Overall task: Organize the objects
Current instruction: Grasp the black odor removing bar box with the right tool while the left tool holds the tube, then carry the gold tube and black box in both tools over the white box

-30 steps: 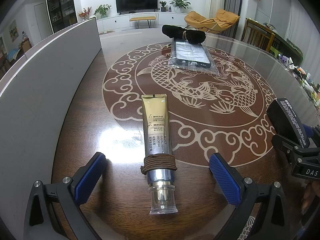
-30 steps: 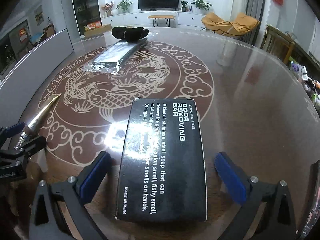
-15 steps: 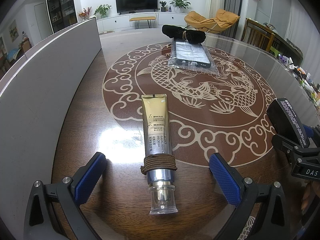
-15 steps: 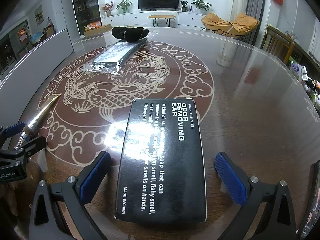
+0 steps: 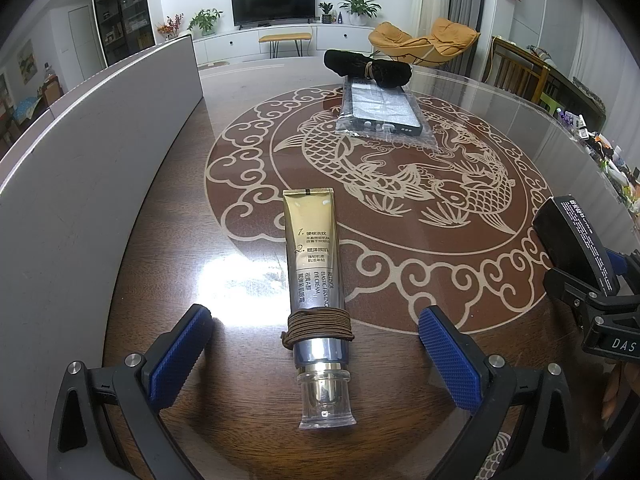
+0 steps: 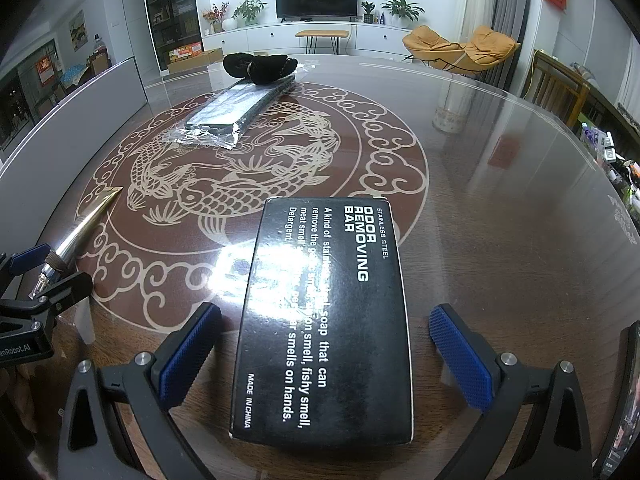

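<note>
A gold eye-cream tube with a brown hair tie wound round its neck lies on the table, cap toward me, between the fingers of my open left gripper. A black soap box labelled "odor removing bar" lies flat between the fingers of my open right gripper. Neither gripper touches its object. The box and the right gripper also show at the right edge of the left wrist view. The tube shows at the left of the right wrist view.
A dark phone case in a clear bag and a rolled black cloth lie at the far side of the round glass-topped table. A grey panel stands along the left. Small items crowd a shelf at far right.
</note>
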`<move>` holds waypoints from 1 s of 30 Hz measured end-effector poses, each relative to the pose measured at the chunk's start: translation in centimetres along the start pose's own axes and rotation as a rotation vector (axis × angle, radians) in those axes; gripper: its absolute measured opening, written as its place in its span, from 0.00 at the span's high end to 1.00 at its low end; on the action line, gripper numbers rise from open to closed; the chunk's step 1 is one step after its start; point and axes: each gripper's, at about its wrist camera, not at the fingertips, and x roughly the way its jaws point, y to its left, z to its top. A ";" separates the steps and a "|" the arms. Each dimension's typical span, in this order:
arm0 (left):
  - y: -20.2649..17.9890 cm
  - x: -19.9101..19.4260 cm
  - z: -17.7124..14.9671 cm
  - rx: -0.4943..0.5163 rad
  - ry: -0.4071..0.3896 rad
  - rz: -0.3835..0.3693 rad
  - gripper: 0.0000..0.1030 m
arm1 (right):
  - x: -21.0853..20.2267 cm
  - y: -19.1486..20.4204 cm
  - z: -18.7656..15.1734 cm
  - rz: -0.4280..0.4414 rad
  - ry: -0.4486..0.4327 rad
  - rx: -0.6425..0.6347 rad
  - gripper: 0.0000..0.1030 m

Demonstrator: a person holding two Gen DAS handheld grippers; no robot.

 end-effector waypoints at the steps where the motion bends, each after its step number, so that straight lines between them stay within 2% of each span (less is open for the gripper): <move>1: 0.0 0.0 0.0 0.000 0.000 -0.001 0.00 | 0.0 0.0 0.0 -0.001 0.000 0.001 0.00; 6: 0.0 -0.1 0.1 0.013 0.009 -0.008 0.00 | 0.0 0.0 0.0 -0.001 0.000 0.001 0.00; 10: -0.1 0.0 0.6 0.076 0.108 -0.047 0.00 | 0.0 0.1 0.0 0.001 0.003 -0.003 0.00; 12: -0.1 0.2 1.3 0.085 0.155 -0.064 0.00 | 0.2 0.0 0.5 0.024 0.060 -0.032 0.00; 13: -0.1 0.2 1.4 0.082 0.150 -0.076 0.03 | 0.4 -0.1 1.0 0.039 0.106 -0.042 0.00; 14: -0.1 0.1 1.5 0.085 0.136 -0.073 0.22 | 0.5 -0.3 1.4 0.059 0.128 -0.036 0.00; 15: -0.5 -0.1 1.6 0.104 0.105 -0.056 0.32 | 0.4 -0.7 1.7 0.092 0.132 -0.020 0.00; 16: -0.6 -0.4 1.6 0.111 0.085 -0.072 0.57 | 0.1 -1.1 2.0 0.129 0.119 -0.003 0.00; 17: -0.8 -0.5 1.6 0.121 0.070 -0.061 0.72 | 0.0 -1.4 2.2 0.144 0.112 0.008 0.10; 18: -1.0 -0.6 1.5 0.122 0.060 -0.077 0.75 | 0.1 -1.7 2.3 0.157 0.122 0.011 0.24; 19: -1.1 -0.9 1.2 0.122 0.045 -0.092 0.75 | -0.1 -1.7 2.5 0.141 0.121 -0.015 0.44; 21: -1.1 -1.4 0.4 0.110 0.027 -0.106 0.75 | -0.4 -1.6 2.5 0.166 0.161 -0.026 0.43; 22: -1.0 -1.9 0.0 0.087 0.018 -0.140 0.75 | -1.1 -1.5 2.4 0.179 0.161 -0.025 0.43; 27: -0.1 -6.3 -1.8 -0.018 -0.087 -0.254 0.75 | -5.9 0.0 2.5 0.226 0.096 -0.044 0.43; 30: 0.9 -9.3 -1.8 -0.073 -0.158 -0.296 0.76 | -8.5 2.3 3.5 0.252 0.051 -0.086 0.43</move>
